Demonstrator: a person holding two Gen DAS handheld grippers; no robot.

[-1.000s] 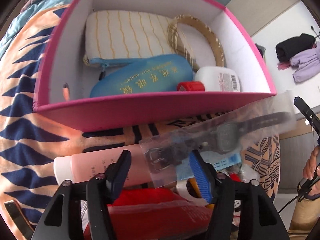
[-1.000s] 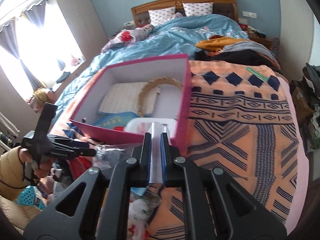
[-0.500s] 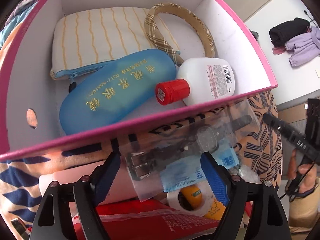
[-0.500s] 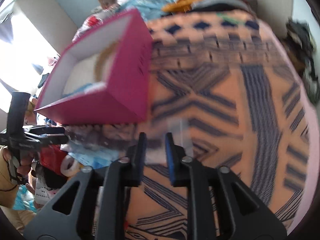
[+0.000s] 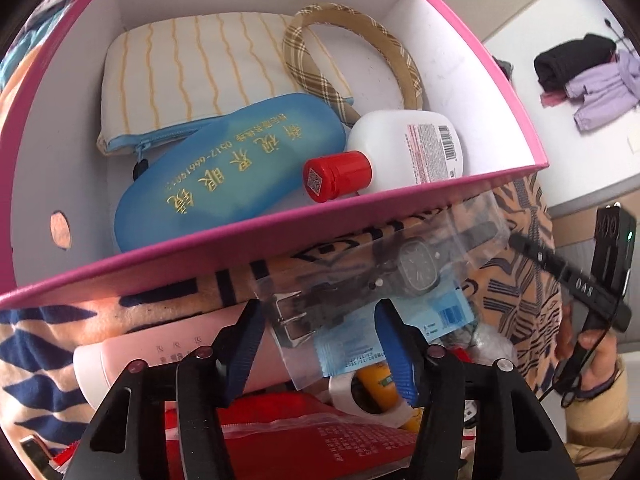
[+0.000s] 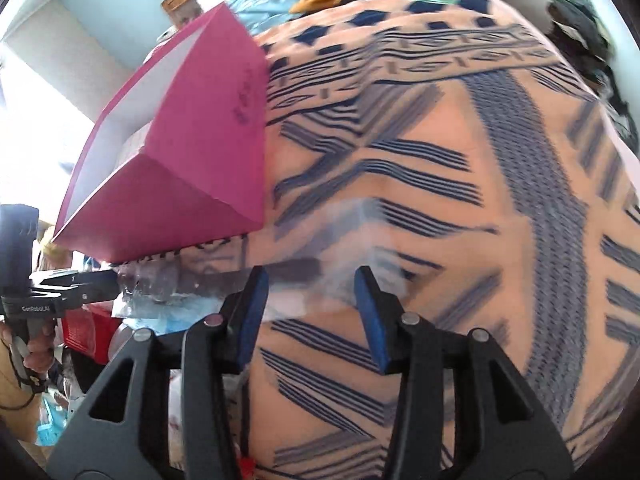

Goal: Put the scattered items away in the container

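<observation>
A pink box (image 5: 248, 236) stands on the patterned blanket (image 6: 460, 184). It holds a striped pouch (image 5: 200, 76), a plaid headband (image 5: 360, 52), a blue glasses case (image 5: 228, 168) and a white bottle with a red cap (image 5: 400, 152). A clear bag with a black watch (image 5: 416, 272) lies on the blanket in front of the box. My left gripper (image 5: 320, 340) is open around the bag's buckle end. My right gripper (image 6: 312, 308) is open around the bag's other end (image 6: 304, 272), blurred. The box also shows in the right wrist view (image 6: 192, 168).
Below the bag lie a pink tube (image 5: 160, 356), a red packet (image 5: 304, 440), a blue sachet (image 5: 400, 332), a tape roll (image 5: 360, 396) and a yellow item (image 5: 380, 384). Clothes (image 5: 580, 68) lie on the floor to the right. The blanket stretches wide right of the box.
My right gripper has opened and let go of the watch bag, dropping low toward the blanket. The bag now lies in front of the box. My left gripper has opened wider and risen over the box.
</observation>
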